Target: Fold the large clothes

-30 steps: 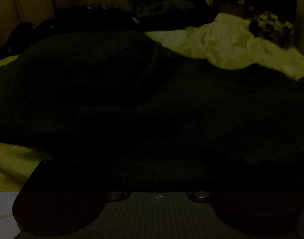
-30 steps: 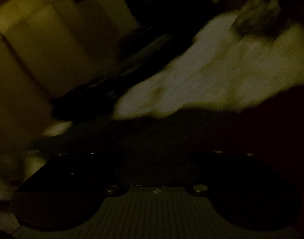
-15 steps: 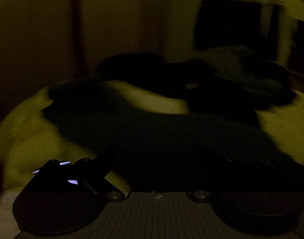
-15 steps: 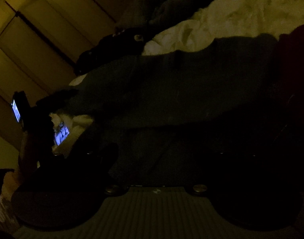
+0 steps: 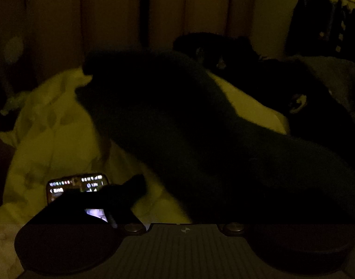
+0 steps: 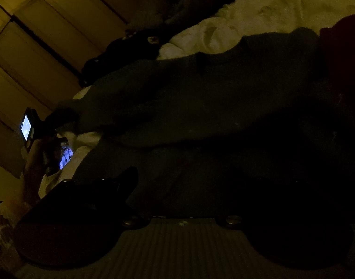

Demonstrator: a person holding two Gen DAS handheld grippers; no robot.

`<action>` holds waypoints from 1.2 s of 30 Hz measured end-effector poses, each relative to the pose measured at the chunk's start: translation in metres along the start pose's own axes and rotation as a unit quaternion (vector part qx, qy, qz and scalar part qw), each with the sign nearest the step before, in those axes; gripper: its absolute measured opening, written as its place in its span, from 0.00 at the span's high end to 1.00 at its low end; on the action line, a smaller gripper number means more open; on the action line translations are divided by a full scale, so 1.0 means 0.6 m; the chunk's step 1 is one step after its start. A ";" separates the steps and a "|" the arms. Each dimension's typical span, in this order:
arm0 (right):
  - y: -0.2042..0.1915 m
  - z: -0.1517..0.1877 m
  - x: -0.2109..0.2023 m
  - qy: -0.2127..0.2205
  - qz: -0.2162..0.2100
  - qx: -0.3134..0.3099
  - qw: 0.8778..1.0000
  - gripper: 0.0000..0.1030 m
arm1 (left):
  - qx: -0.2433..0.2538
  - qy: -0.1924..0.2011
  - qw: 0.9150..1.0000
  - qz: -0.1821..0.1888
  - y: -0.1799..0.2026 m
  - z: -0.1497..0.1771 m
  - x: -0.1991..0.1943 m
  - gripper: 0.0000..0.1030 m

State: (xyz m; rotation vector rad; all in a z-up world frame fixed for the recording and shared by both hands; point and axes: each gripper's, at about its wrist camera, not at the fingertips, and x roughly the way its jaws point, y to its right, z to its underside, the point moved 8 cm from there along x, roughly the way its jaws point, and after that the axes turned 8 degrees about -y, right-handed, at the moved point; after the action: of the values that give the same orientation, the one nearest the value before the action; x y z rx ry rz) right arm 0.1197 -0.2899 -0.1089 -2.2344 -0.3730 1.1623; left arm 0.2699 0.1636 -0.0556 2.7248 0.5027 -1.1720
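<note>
The room is very dark. A large dark green garment lies spread over a pale quilt on a bed; it also fills the middle of the right wrist view. My left gripper sits low at the garment's near edge; only its left finger shows, the right one lost in shadow. My right gripper is over the garment; its left finger shows, the right is hidden in darkness. I cannot tell whether either holds cloth.
A lit phone lies on the quilt by the left finger. The other gripper's lit screen shows at the left. Dark clothes are piled at the bed's far side. Wardrobe doors stand behind.
The left wrist view has swung left and up, from the garment close below to the bed's far side and wall. The right view steadied after a blurred sweep over the garment.
</note>
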 end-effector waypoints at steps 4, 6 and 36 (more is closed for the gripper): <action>0.004 0.001 0.002 0.000 -0.001 0.006 1.000 0.16 | -0.013 0.030 0.999 -0.007 -0.005 -0.009 -0.020 0.21; 0.005 0.001 0.001 0.001 -0.004 0.008 1.000 0.16 | -0.032 0.046 0.998 0.005 -0.009 -0.025 -0.032 0.42; 0.048 -0.020 -0.022 0.035 -0.008 0.048 0.998 0.16 | 0.325 -0.078 0.923 0.191 0.329 0.277 -0.104 0.00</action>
State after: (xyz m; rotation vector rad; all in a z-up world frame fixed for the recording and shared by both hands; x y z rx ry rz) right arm 0.1215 -0.3237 -0.1129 -2.1792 -0.2994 1.0673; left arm 0.1862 -0.0781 -0.1269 2.9747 -0.5216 -1.6328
